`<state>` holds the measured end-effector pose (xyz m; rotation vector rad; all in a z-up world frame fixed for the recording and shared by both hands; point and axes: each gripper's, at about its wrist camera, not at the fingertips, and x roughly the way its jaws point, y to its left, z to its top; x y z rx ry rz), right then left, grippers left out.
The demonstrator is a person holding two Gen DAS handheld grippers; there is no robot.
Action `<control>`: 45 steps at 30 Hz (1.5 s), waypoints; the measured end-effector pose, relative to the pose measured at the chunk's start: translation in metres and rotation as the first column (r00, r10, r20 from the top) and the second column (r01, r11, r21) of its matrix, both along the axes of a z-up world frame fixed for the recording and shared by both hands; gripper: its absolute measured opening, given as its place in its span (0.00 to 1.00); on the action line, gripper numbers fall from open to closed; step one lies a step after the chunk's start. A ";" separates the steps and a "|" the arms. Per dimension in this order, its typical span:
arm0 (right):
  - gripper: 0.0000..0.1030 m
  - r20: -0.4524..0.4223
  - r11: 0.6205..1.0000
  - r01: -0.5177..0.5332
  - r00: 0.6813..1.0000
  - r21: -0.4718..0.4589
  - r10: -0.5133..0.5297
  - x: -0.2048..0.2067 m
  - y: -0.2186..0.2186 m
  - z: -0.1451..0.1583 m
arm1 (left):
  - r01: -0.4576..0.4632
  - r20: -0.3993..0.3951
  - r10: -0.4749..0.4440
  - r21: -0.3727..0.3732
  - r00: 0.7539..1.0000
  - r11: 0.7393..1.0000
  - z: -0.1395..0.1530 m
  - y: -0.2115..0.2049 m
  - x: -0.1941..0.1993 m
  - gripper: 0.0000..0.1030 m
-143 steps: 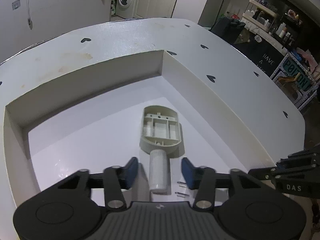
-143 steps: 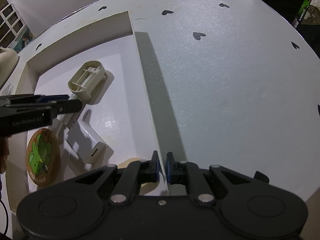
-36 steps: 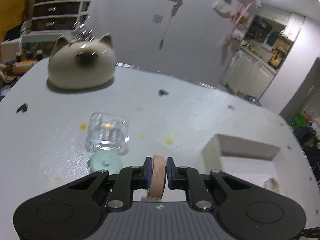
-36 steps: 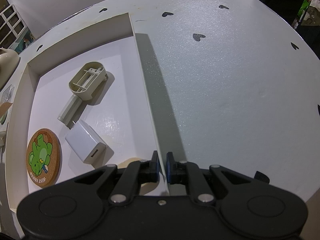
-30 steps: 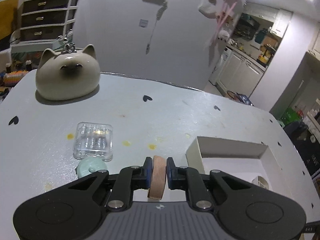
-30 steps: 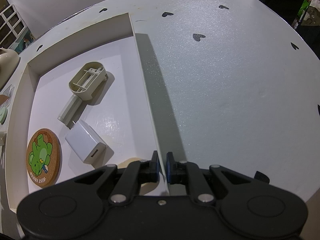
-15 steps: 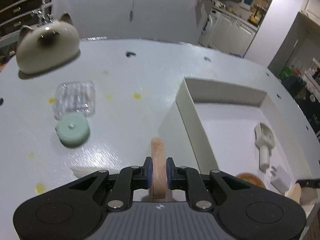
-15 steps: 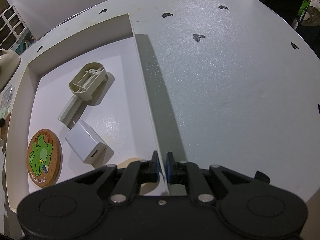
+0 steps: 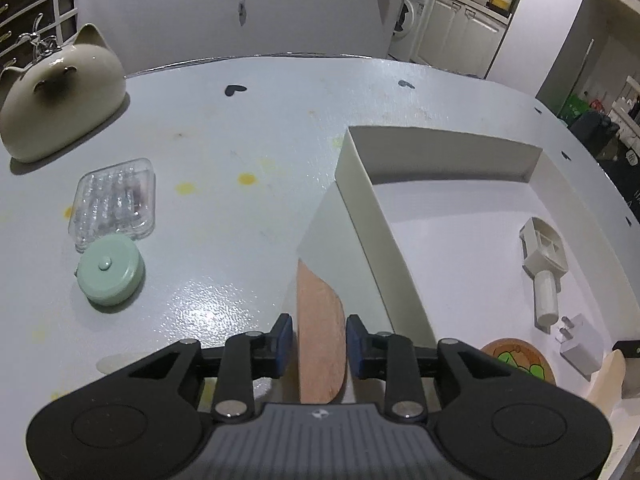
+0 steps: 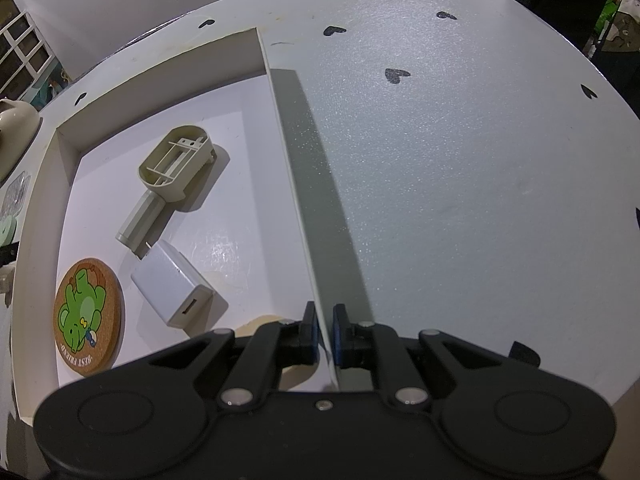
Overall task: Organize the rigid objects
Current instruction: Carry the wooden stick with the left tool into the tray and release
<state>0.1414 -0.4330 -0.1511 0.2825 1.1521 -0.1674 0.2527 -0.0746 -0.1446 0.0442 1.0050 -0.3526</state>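
Left wrist view, left to right: cat-shaped ceramic (image 9: 60, 96) at 10 o'clock; clear plastic case (image 9: 113, 202) below it, mint round tape measure (image 9: 110, 271) just beside the case at its 6 o'clock. Left gripper (image 9: 318, 338) jaws opening, slight gaps showing, a cork coaster (image 9: 320, 336) on edge between the pads, over the table (image 9: 240, 128) just outside the white box (image 9: 360, 208) wall. Right wrist view: inside the box, frog coaster (image 10: 88, 316) at 8 o'clock, white charger (image 10: 172, 290) beside it, beige handled part (image 10: 168, 184) at 11 o'clock. Right gripper (image 10: 325, 338) narrow, pinching the box's right wall.
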 end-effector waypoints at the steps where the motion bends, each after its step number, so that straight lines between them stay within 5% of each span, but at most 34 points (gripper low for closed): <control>1: 0.09 0.000 1.000 0.000 1.000 0.000 0.000 0.001 0.000 0.000 | 0.001 -0.001 -0.001 0.000 1.000 1.000 -0.001 -0.001 0.000 0.31; 11: 0.09 0.001 1.000 -0.002 1.000 -0.001 0.002 -0.002 -0.001 0.000 | -0.029 0.025 0.030 -0.010 0.999 1.000 0.001 0.005 0.001 0.27; 16: 0.09 0.001 1.000 -0.004 1.000 -0.002 0.004 -0.002 -0.001 0.000 | -0.049 0.101 0.055 -0.061 0.993 0.997 0.031 0.017 -0.003 0.27; 22: 0.09 0.001 1.000 -0.005 1.000 -0.002 0.005 -0.002 -0.001 0.000 | 0.137 0.175 -0.107 -0.166 0.979 0.977 0.077 0.003 -0.020 0.27; 28: 0.09 0.001 1.000 -0.004 1.000 -0.002 0.004 -0.002 -0.001 0.000 | 0.425 0.141 -0.402 -0.208 0.905 0.881 0.084 -0.035 -0.045 0.27; 36: 0.09 0.006 1.000 -0.001 1.000 0.000 0.001 -0.003 -0.001 0.000 | 0.632 0.003 -0.646 -0.207 0.763 0.747 0.057 -0.076 -0.077 0.27; 39: 0.09 0.007 1.000 -0.001 1.000 0.001 0.001 -0.003 -0.001 0.000 | 0.676 -0.038 -0.692 -0.188 0.720 0.713 0.045 -0.084 -0.087 0.27; 45: 0.09 0.010 1.000 -0.001 1.000 0.001 0.001 -0.004 -0.001 0.000 | 0.709 -0.088 -0.727 -0.173 0.681 0.684 0.028 -0.096 -0.090 0.27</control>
